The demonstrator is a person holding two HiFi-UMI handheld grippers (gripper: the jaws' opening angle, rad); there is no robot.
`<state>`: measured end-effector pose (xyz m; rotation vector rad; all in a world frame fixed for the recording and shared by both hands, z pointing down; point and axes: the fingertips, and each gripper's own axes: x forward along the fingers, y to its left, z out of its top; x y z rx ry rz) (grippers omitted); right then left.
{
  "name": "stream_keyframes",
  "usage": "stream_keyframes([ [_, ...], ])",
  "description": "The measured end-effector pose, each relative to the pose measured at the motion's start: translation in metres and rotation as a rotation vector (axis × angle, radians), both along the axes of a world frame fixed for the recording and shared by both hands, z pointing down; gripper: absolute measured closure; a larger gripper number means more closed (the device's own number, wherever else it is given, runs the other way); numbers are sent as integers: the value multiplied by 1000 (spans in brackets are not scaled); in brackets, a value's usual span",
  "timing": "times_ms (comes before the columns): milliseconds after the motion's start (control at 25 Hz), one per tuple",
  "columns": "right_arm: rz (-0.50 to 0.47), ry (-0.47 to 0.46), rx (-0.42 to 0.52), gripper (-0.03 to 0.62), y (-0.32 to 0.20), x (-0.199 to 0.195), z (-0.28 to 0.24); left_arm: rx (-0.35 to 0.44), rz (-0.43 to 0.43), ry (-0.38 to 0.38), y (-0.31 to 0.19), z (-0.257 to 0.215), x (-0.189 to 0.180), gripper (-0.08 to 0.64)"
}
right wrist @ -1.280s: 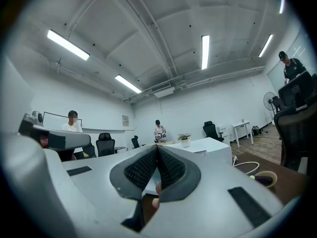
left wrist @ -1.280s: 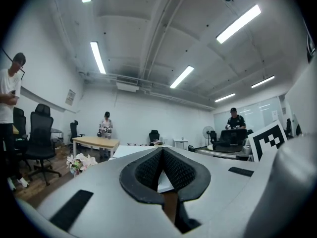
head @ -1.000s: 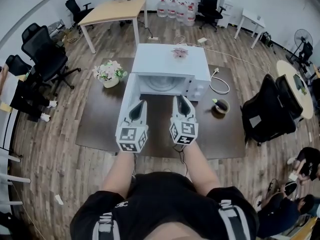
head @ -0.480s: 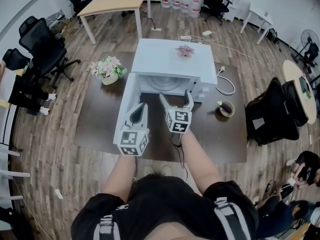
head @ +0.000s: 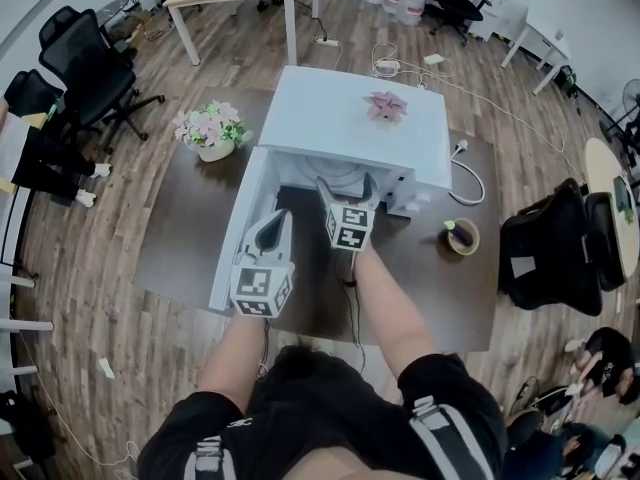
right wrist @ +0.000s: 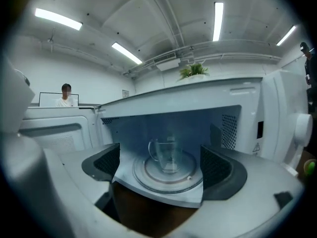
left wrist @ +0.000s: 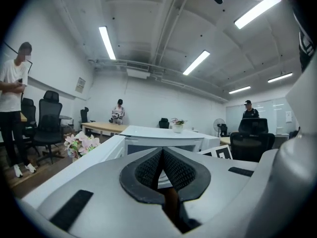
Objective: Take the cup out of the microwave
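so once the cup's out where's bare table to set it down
Widest bare table is left of the open door, below the flowers. The front strip between the door and the small bowl is also free. Crowded right of the microwave: cable and bowl.

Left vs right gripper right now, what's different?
Left gripper has its fingers shut together; right gripper has fingers that have just opened wide. Right gripper frames the glass cup inside the microwave without touching it; left gripper frames nothing. Right gripper is at the microwave's opening; left gripper sits further back by the open door. Both are empty and point toward the microwave.
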<state>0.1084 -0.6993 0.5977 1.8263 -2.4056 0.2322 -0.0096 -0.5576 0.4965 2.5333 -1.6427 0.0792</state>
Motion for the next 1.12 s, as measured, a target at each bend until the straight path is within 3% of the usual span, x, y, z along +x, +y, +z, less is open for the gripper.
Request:
stream_keyframes([
  [520,-68,46,-38,106,-97,-11,35,-42,-37,-61,-17,39,-3,558],
  [880,-54,109,-34,112,-120,-19,44,-40,-26,-86,-18,42,0,558],
  [1000,-33,123,-35,199,-122,-13,45,-38,-19,-88,-19,41,3,558],
  [1120,-38,128,-57,201,-120,-12,45,-40,-3,-85,-18,41,7,558],
])
